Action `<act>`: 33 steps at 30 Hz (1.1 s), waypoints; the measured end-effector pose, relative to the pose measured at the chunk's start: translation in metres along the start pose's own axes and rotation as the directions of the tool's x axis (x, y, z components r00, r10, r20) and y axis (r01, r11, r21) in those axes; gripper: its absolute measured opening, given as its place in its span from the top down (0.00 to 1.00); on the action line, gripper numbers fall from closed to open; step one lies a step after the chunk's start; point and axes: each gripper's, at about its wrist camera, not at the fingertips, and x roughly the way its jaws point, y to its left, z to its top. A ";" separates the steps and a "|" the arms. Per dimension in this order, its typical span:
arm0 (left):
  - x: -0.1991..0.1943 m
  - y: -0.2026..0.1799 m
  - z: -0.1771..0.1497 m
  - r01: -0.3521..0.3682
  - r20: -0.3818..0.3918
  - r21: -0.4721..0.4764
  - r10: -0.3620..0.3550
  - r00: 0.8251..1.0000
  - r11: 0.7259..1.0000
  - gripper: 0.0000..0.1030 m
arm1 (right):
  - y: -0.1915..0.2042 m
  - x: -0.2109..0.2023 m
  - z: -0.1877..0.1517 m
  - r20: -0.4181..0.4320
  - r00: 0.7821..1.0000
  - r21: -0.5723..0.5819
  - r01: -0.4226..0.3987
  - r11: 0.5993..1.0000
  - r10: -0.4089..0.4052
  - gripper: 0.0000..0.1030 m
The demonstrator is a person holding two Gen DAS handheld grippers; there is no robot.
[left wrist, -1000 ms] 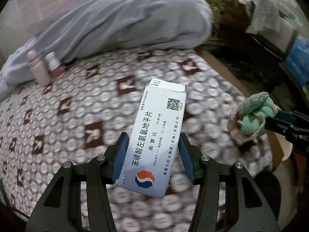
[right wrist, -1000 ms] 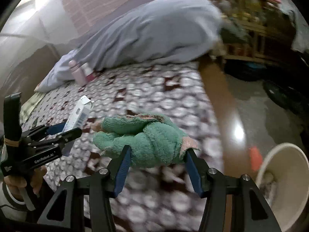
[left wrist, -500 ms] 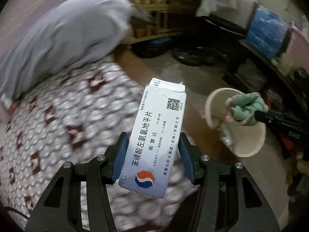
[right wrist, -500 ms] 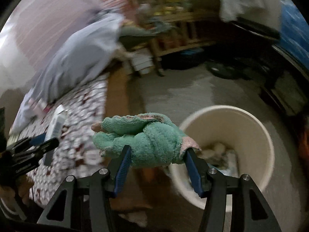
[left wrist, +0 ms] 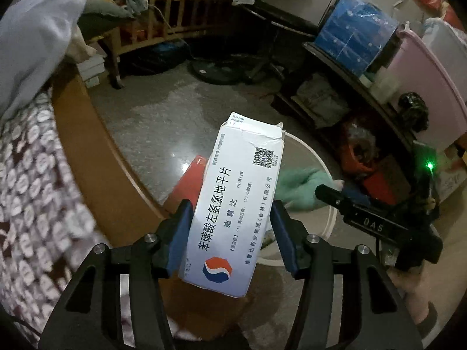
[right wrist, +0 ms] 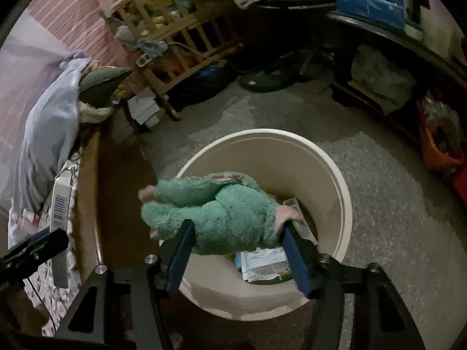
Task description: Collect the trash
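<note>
left gripper (left wrist: 232,230): jaws opening. White medicine box (left wrist: 238,201) stands between the 2 blue pads; left pad looks to touch the box edge, a thin gap shows at the right pad. Box not dropped, tilted with its torn top up and to the right.
right gripper (right wrist: 238,250): jaws opening. Green fuzzy cloth (right wrist: 216,210) sits between the pads, both pads against it, bulk bulging forward past the fingertips.
medicine box position: in front of the bin (left wrist: 327,224) rim in the left view, lower end over the rim's near-left side. In the right view it shows at far left, beside the bed edge, not over the bin mouth.
cloth position: above the bin opening, left part hanging over the near-left rim; a pink trim bit pokes out by the right pad.
bin: cream, round, on the grey stone floor (right wrist: 379,192) just beside the wooden bed frame (left wrist: 96,151). Already holds paper packaging (right wrist: 262,265) and other scraps at the bottom.
red item (left wrist: 189,183): flat, on the floor between the bed frame and the bin, partly hidden by the box.
bed: patterned brown-and-white cover (left wrist: 35,192), grey quilt (right wrist: 49,122) bunched at the far end.
background: wooden crib (right wrist: 181,29) stuffed with clutter, blue crate (left wrist: 356,40), pink tub (left wrist: 423,81) on dark shelf.
person: hand (left wrist: 414,297) on the right gripper's handle, lower right of the left view.
</note>
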 end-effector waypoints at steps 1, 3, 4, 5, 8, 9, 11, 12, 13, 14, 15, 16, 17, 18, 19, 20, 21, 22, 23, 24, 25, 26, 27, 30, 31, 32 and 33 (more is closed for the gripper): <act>0.004 0.000 0.001 0.011 -0.010 -0.004 -0.012 1.000 1.000 0.42 | -0.001 0.001 0.000 0.000 1.000 0.002 0.004 1.000 -0.004 0.40; 0.006 0.002 0.001 0.027 -0.013 -0.018 -0.027 1.000 0.999 0.39 | -0.001 0.000 -0.001 0.011 1.000 -0.004 0.015 1.000 -0.015 0.39; 0.007 0.002 0.001 0.027 -0.008 -0.023 -0.027 1.000 0.999 0.39 | 0.001 -0.002 -0.002 0.016 1.000 -0.009 0.019 1.000 -0.019 0.39; 0.007 0.002 0.000 0.025 -0.004 -0.022 -0.025 1.000 0.999 0.38 | 0.003 -0.003 -0.004 0.017 1.000 -0.016 0.021 1.000 -0.021 0.39; -0.001 0.004 -0.005 -0.005 0.010 -0.013 0.005 1.000 1.000 0.38 | 0.007 -0.005 -0.011 0.018 1.000 -0.039 0.023 0.999 -0.022 0.39; -0.006 0.004 -0.008 -0.021 0.031 -0.012 0.021 0.999 1.000 0.38 | 0.010 -0.007 -0.013 0.024 0.999 -0.049 0.029 0.998 -0.028 0.39; -0.016 0.005 -0.012 -0.051 0.062 -0.009 0.052 0.997 0.999 0.38 | 0.017 -0.014 -0.018 0.048 0.998 -0.064 0.039 0.997 -0.036 0.39; -0.020 0.004 -0.015 -0.074 0.076 -0.002 0.074 0.994 0.997 0.38 | 0.019 -0.019 -0.019 0.061 0.997 -0.069 0.042 0.997 -0.038 0.39; -0.025 0.003 -0.017 -0.099 0.090 0.005 0.098 0.991 0.995 0.38 | 0.022 -0.024 -0.021 0.080 0.996 -0.077 0.049 0.996 -0.043 0.39; -0.030 0.004 -0.020 -0.117 0.101 0.009 0.116 0.988 0.993 0.38 | 0.027 -0.030 -0.022 0.102 0.993 -0.086 0.062 0.994 -0.053 0.38; -0.034 0.004 -0.022 -0.130 0.113 0.006 0.129 0.985 0.991 0.38 | 0.031 -0.036 -0.024 0.121 0.991 -0.093 0.073 0.993 -0.061 0.38; -0.039 0.005 -0.026 -0.137 0.126 -0.005 0.137 0.982 0.991 0.38 | 0.034 -0.043 -0.025 0.142 0.988 -0.099 0.082 0.992 -0.067 0.38; -0.043 0.007 -0.029 -0.136 0.135 -0.012 0.136 0.981 0.991 0.38 | 0.038 -0.051 -0.025 0.163 0.984 -0.104 0.087 0.991 -0.069 0.37; -0.048 0.008 -0.032 -0.133 0.146 -0.019 0.135 0.980 0.991 0.38 | 0.041 -0.059 -0.026 0.184 0.980 -0.112 0.093 0.989 -0.072 0.35; -0.052 0.008 -0.034 -0.137 0.154 -0.022 0.139 0.978 0.990 0.38 | 0.044 -0.064 -0.027 0.199 0.977 -0.121 0.102 0.987 -0.077 0.34; -0.056 0.007 -0.036 -0.146 0.166 -0.026 0.149 0.975 0.989 0.38 | 0.048 -0.071 -0.027 0.218 0.972 -0.135 0.118 0.984 -0.087 0.31; -0.061 0.007 -0.038 -0.154 0.181 -0.028 0.157 0.971 0.988 0.38 | 0.051 -0.077 -0.027 0.234 0.967 -0.146 0.134 0.980 -0.097 0.31; -0.067 0.006 -0.040 -0.160 0.198 -0.029 0.163 0.967 0.987 0.38 | 0.054 -0.082 -0.027 0.249 0.963 -0.156 0.146 0.977 -0.104 0.31; -0.071 0.006 -0.041 -0.163 0.209 -0.030 0.166 0.964 0.986 0.38 | 0.058 -0.088 -0.027 0.264 0.959 -0.165 0.150 0.975 -0.103 0.31; -0.076 0.005 -0.041 -0.165 0.221 -0.033 0.168 0.961 0.986 0.38 | 0.060 -0.093 -0.028 0.275 0.956 -0.171 0.153 0.973 -0.102 0.31; -0.081 0.005 -0.043 -0.167 0.237 -0.038 0.171 0.956 0.985 0.38 | 0.064 -0.100 -0.029 0.290 0.952 -0.179 0.159 0.971 -0.102 0.31; -0.085 0.005 -0.043 -0.168 0.250 -0.044 0.174 0.953 0.985 0.38 | 0.067 -0.105 -0.031 0.302 0.948 -0.185 0.162 0.969 -0.101 0.31; -0.090 0.005 -0.044 -0.173 0.266 -0.050 0.180 0.947 0.984 0.38 | 0.070 -0.109 -0.032 0.311 0.945 -0.189 0.165 0.968 -0.100 0.31; -0.102 0.005 -0.047 -0.184 0.304 -0.063 0.195 0.933 0.981 0.38 | 0.079 -0.122 -0.036 0.349 0.932 -0.208 0.176 0.962 -0.095 0.31; -0.106 0.005 -0.047 -0.188 0.316 -0.065 0.198 0.928 0.980 0.38 | 0.082 -0.126 -0.038 0.363 0.927 -0.213 0.180 0.960 -0.093 0.30; -0.108 0.005 -0.048 -0.191 0.322 -0.066 0.202 0.925 0.979 0.38 | 0.085 -0.130 -0.039 0.374 0.923 -0.217 0.183 0.959 -0.091 0.30; -0.110 0.005 -0.048 -0.195 0.330 -0.066 0.206 0.921 0.979 0.38 | 0.087 -0.133 -0.040 0.381 0.920 -0.221 0.184 0.958 -0.089 0.29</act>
